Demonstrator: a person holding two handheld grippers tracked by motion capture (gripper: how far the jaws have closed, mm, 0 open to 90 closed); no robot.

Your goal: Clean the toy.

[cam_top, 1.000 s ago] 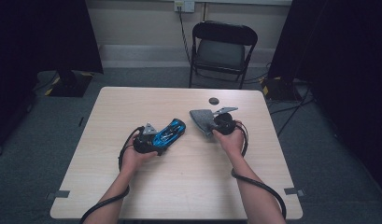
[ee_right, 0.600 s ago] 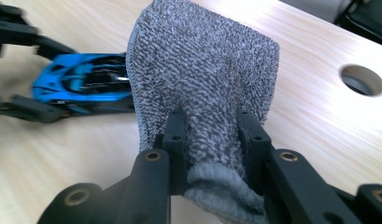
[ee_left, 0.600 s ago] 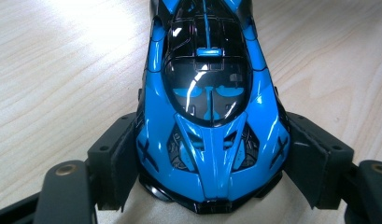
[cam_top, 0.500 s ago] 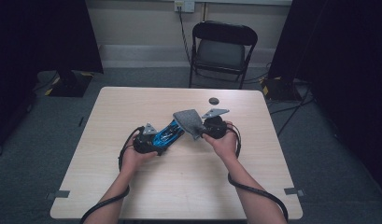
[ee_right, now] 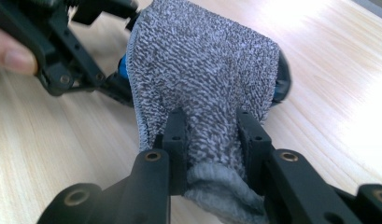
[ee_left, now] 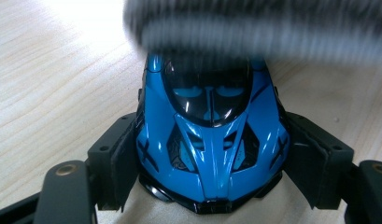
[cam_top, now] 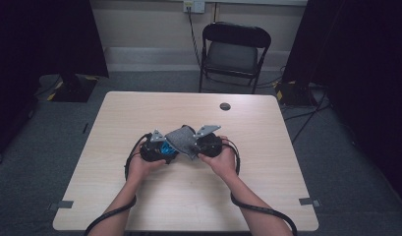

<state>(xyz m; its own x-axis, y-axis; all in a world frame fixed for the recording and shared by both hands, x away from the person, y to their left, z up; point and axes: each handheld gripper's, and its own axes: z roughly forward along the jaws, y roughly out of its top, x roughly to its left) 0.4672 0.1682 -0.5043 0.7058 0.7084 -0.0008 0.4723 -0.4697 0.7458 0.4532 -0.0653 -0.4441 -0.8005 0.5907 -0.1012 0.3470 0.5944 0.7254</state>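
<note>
A shiny blue toy car sits between the jaws of my left gripper, which is shut on its sides just above the table. In the high view the car peeks out at the table's middle beside the left gripper. My right gripper is shut on a folded grey knitted cloth. The cloth lies draped over the car's far end, hiding it, with the right gripper just to its right. A blurred grey edge of the cloth crosses the top of the left gripper view.
The pale wooden table carries a small dark round object near its far edge. A black folding chair stands behind the table. Cables trail from both grippers toward the near edge.
My right gripper has carried the grey cloth leftward from the right of the car onto it. The left gripper and the car have stayed where they were.
</note>
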